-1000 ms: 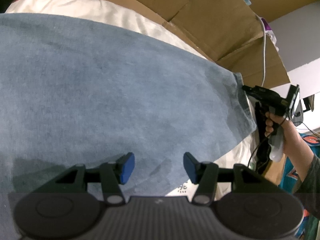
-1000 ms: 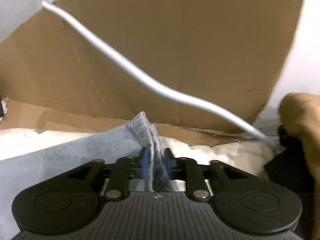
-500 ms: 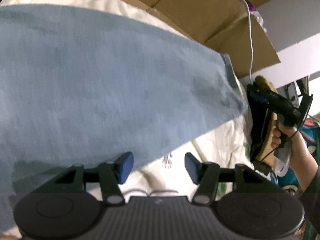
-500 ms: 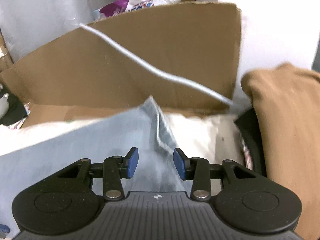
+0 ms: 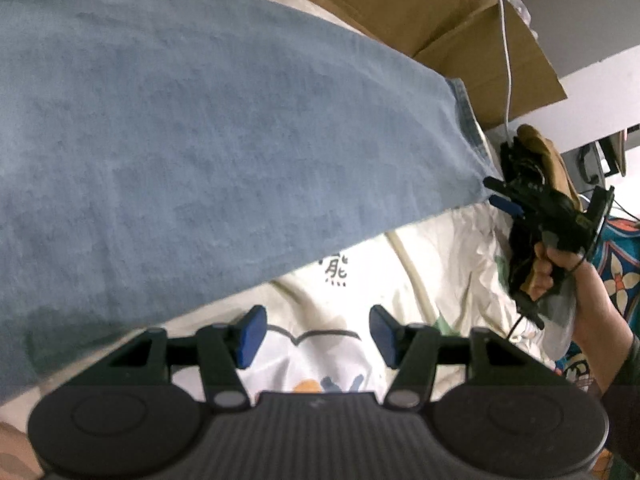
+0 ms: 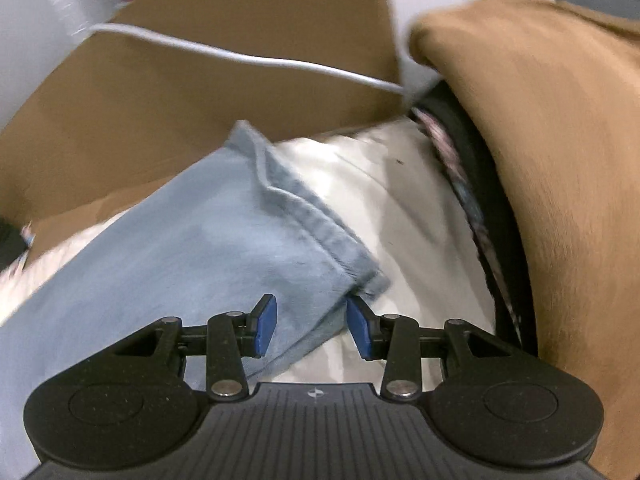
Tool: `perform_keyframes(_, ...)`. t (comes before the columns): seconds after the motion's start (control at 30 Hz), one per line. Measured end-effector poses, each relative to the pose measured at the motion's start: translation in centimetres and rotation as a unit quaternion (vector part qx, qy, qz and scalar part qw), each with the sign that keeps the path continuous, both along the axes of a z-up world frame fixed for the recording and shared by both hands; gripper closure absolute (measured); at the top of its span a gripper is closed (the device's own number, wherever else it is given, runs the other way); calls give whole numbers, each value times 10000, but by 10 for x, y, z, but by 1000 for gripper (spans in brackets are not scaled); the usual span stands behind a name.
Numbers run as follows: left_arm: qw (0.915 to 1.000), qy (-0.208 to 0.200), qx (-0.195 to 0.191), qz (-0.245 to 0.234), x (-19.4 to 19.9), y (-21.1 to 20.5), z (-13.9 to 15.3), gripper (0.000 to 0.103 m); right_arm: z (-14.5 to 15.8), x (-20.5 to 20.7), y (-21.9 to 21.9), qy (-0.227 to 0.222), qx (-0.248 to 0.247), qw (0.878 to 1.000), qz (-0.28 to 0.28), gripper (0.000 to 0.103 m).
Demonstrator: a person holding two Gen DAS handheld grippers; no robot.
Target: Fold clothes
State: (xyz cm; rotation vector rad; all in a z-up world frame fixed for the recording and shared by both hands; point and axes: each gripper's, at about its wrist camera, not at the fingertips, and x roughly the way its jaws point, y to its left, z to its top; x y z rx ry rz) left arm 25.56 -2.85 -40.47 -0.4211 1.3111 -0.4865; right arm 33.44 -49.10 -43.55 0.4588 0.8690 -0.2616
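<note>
A light blue denim garment (image 5: 208, 128) lies spread flat on cream printed bedding (image 5: 440, 264). My left gripper (image 5: 316, 336) stands open just off its near edge, over the bedding, with nothing between the pads. In the right wrist view the garment's hemmed corner (image 6: 320, 232) lies on the bedding under my right gripper (image 6: 312, 326). That gripper is open, its blue pads apart and not pressing the cloth. In the left wrist view the right gripper (image 5: 504, 196) sits at the garment's far right corner, held by a hand (image 5: 548, 268).
Brown cardboard (image 6: 200, 92) stands behind the bed, with a white cable (image 6: 280, 64) hanging across it. A brown garment (image 6: 552, 140) and dark cloth (image 6: 480, 168) are piled at the right. Colourful patterned fabric (image 5: 624, 256) lies beyond the hand.
My right gripper opened and let go of the denim hem, which now lies flat, and it drew back. My left gripper slid back off the denim onto the bedding.
</note>
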Motion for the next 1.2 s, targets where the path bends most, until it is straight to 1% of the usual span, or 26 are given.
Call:
perform_keyframes(0.1,10000,-46,13,27,0,-5,1,43,-4,-5,-9,-121,253,9994,-186,57)
perform_keyframes(0.17,10000,-86,33,-1,-1,-10,2,43,-9,-10,-15,-186,550,9980,-261,57)
perform_keyframes(0.3,9997,-117,143,-129,-4,-18,4,43,-18,-22,-13,-270,947,9948,-251,57)
perform_keyframes(0.47,9997,-155,155,-86,-8,-18,6,43,-18,-21,0,-354,1007,9942,-100,57)
perform_keyframes(0.53,9997,-128,194,-80,-8,-17,5,43,-17,-16,4,-367,917,9951,-29,66)
perform_keyframes(0.6,9997,-109,231,-62,-8,-15,3,43,-16,-12,4,-304,876,9957,-41,88)
perform_keyframes(0.7,9996,-108,243,19,-5,-13,3,43,-14,-10,-2,-237,1032,9942,-163,94)
perform_keyframes(0.8,9996,-134,232,77,-3,-12,4,43,-9,-9,-5,-197,1097,9936,-168,97)
perform_keyframes(0.97,9995,-215,197,104,-3,-13,9,43,-4,-10,-6,-143,1068,9941,-129,97)
perform_keyframes(1.03,9995,-234,200,84,-5,-14,9,43,-6,-11,-5,-85,1075,9940,-194,97)
perform_keyframes(1.07,9995,-222,200,80,-6,-14,9,43,-8,-12,-5,-51,1127,9933,-249,93)
perform_keyframes(1.13,9996,-198,201,78,-7,-15,8,43,-9,-15,-6,-54,1336,9905,-337,89)
perform_keyframes(1.17,9996,-188,203,79,-8,-15,7,43,-10,-16,-5,-74,1455,9888,-334,76)
perform_keyframes(1.2,9996,-177,206,86,-8,-15,6,43,-11,-18,-3,-103,1560,9872,-318,68)
